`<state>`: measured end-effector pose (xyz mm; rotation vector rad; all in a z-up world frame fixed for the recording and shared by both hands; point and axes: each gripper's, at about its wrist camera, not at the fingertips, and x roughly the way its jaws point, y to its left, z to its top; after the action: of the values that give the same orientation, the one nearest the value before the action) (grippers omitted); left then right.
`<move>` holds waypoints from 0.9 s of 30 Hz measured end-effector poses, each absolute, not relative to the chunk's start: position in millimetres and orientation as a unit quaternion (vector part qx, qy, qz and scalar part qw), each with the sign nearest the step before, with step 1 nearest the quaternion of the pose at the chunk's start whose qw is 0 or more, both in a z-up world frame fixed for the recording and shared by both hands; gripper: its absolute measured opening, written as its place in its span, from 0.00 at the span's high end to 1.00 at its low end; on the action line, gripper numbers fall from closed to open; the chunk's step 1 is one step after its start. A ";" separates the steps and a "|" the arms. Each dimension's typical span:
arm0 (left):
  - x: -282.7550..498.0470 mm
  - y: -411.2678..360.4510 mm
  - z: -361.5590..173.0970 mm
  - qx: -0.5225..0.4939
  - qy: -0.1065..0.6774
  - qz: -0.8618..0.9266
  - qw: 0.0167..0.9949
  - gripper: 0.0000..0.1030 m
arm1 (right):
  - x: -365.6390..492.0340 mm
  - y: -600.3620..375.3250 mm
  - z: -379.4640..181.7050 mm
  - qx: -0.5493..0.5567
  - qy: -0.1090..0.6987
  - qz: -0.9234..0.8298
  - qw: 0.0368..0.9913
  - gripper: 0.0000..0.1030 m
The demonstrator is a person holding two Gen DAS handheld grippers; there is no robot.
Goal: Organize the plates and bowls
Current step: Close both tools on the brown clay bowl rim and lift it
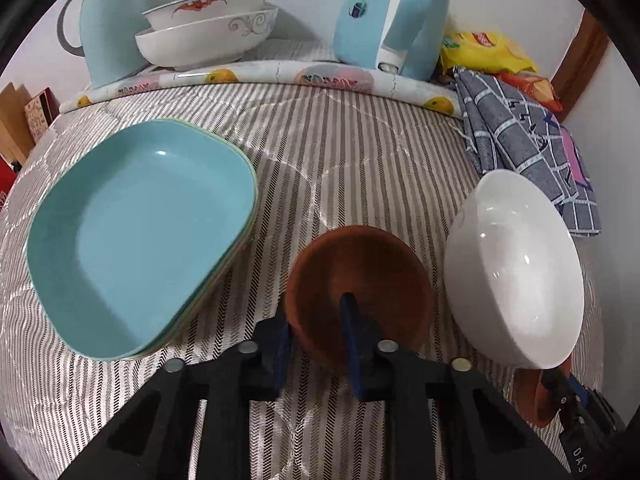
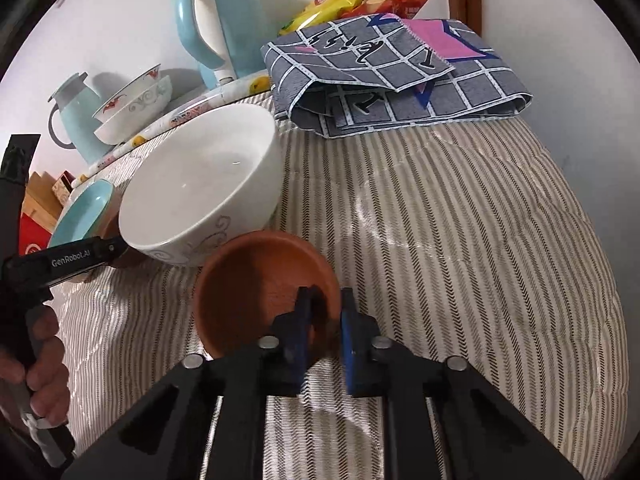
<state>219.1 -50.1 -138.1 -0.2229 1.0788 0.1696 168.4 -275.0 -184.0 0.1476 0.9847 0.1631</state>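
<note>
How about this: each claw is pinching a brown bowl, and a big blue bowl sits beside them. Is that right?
Not quite: the big bowl is white, not blue, as the right wrist view shows. The left claw does pinch one brown bowl and the right claw the other brown bowl.

In the left wrist view, stacked plates (image 1: 136, 236) lie left, a small bowl (image 1: 360, 292) centre, a large bowl (image 1: 516, 268) right, stacked bowls (image 1: 208, 28) upper left.
</note>
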 end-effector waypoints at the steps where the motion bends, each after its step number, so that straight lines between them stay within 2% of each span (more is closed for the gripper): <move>1: 218.3 -49.1 -137.5 -0.107 0.511 0.080 0.849 0.85 | 168.3 -273.5 -183.2 0.068 0.471 0.076 0.876 0.89; 7: 212.7 -46.0 -131.2 -0.112 0.505 0.061 0.854 0.93 | 162.1 -271.5 -177.2 0.076 0.464 0.076 0.879 0.93; 27: 181.1 -35.6 -94.0 -0.116 0.473 0.023 0.873 0.93 | 130.4 -277.8 -137.4 0.084 0.431 0.037 0.898 0.93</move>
<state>181.1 -35.6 -94.0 -0.2432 0.9885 0.0482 130.4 -277.8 -137.4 0.1745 0.8933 0.0766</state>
